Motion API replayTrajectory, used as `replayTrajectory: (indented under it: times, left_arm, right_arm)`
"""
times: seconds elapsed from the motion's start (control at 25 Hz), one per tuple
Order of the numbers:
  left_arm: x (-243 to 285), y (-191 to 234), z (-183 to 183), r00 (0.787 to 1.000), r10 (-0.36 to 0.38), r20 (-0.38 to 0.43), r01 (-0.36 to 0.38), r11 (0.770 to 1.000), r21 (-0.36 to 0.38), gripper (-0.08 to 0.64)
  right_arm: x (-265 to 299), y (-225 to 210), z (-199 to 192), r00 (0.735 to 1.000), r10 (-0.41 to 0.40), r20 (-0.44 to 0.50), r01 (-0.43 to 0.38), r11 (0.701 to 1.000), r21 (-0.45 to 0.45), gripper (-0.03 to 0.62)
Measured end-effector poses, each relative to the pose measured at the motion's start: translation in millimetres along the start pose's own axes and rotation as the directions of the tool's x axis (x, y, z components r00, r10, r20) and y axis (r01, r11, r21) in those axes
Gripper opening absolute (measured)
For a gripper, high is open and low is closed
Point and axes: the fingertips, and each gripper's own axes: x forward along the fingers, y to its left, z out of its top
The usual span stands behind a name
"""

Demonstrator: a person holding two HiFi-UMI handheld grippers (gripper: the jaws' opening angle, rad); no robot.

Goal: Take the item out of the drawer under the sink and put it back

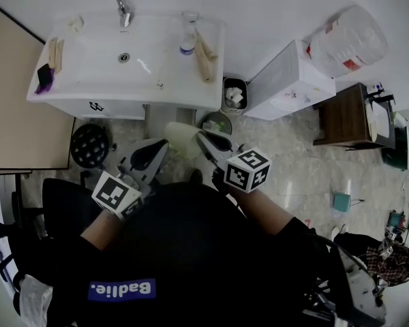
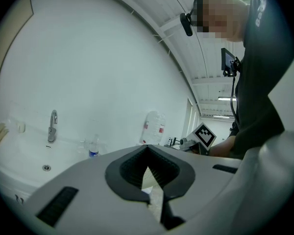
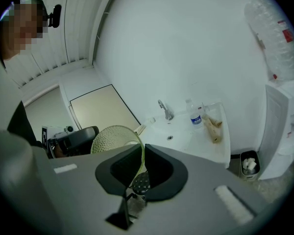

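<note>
A pale green, dimpled bowl (image 1: 179, 136) hangs in the air in front of the white sink (image 1: 88, 80). My right gripper (image 1: 203, 139) is shut on its rim. In the right gripper view the bowl (image 3: 112, 140) rises to the left of the jaws, and its thin edge runs between the pads of the right gripper (image 3: 141, 150). My left gripper (image 1: 157, 148) is just left of the bowl. Its jaws meet at the tips with nothing between them (image 2: 147, 151). The white cabinet front (image 1: 99, 106) under the sink faces me.
A faucet (image 1: 123, 9), a water bottle (image 1: 187, 43) and small items sit on the sink. A black stool (image 1: 90, 145) stands at lower left. To the right are a small bin (image 1: 234, 95), a white cabinet (image 1: 290, 80), a large water jug (image 1: 347, 43) and a wooden table (image 1: 344, 114).
</note>
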Motion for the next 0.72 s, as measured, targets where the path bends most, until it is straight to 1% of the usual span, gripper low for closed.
replayTrajectory:
  times: [0.4, 0.72]
  left_arm:
    - [-16, 1, -4, 0.999, 0.035, 0.007, -0.035, 0.999, -0.008, -0.009]
    - [-26, 4, -12, 0.998, 0.069, -0.009, -0.069, 0.998, -0.012, -0.009]
  right_arm:
    - [21, -13, -24, 0.998, -0.003, -0.061, 0.003, 1.0, 0.002, 0.021]
    - [48, -37, -51, 0.992, -0.026, -0.12, 0.025, 1.0, -0.011, 0.021]
